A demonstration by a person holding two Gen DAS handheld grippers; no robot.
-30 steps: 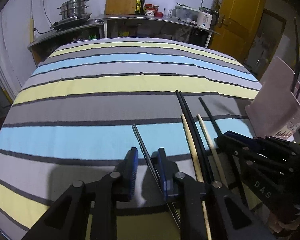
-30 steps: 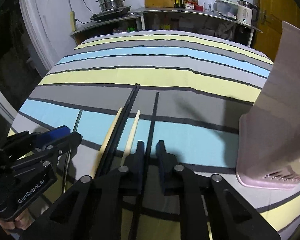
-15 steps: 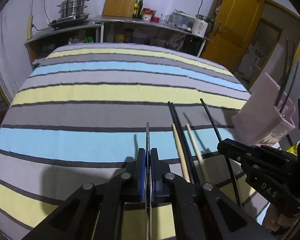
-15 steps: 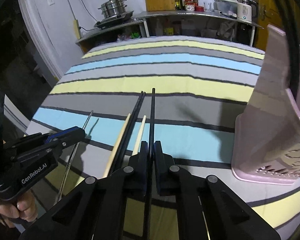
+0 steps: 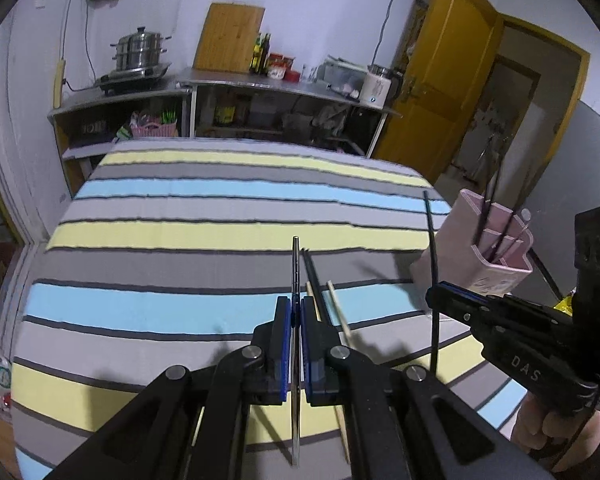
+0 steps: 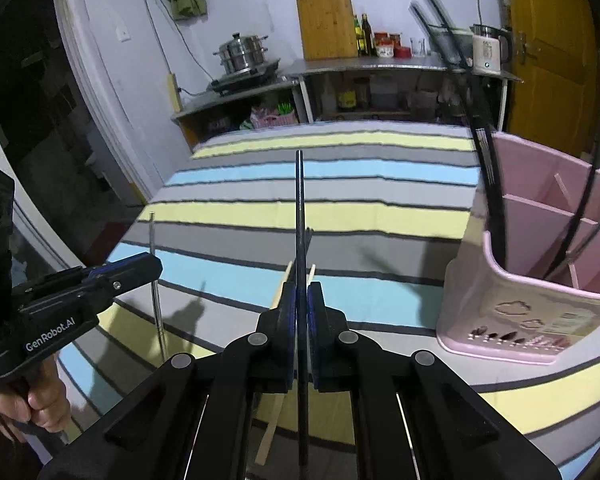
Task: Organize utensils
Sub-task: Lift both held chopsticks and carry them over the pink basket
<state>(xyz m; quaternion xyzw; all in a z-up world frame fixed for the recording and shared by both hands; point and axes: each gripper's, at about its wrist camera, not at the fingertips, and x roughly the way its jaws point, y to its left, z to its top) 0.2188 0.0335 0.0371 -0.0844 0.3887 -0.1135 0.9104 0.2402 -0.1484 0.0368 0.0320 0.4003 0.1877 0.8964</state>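
Observation:
My left gripper (image 5: 295,312) is shut on a metal chopstick (image 5: 295,268) and holds it above the striped table. My right gripper (image 6: 301,300) is shut on a black chopstick (image 6: 299,216), also lifted; it shows in the left wrist view (image 5: 431,240). Two wooden chopsticks (image 5: 337,308) and a pair of black chopsticks (image 5: 312,276) lie on the cloth below. A pink utensil holder (image 6: 540,280) with compartments stands at the right and holds several black chopsticks (image 6: 488,168). The left gripper with its metal chopstick (image 6: 154,280) shows at the left of the right wrist view.
The striped tablecloth (image 5: 220,216) covers the table. Behind it stands a metal counter (image 5: 260,84) with a steamer pot (image 5: 140,50), cutting board, bottles and a kettle. A yellow door (image 5: 452,80) is at the right.
Both grippers closed on their chopsticks, then lifted them off the cloth. The right gripper moved closer to the pink holder.

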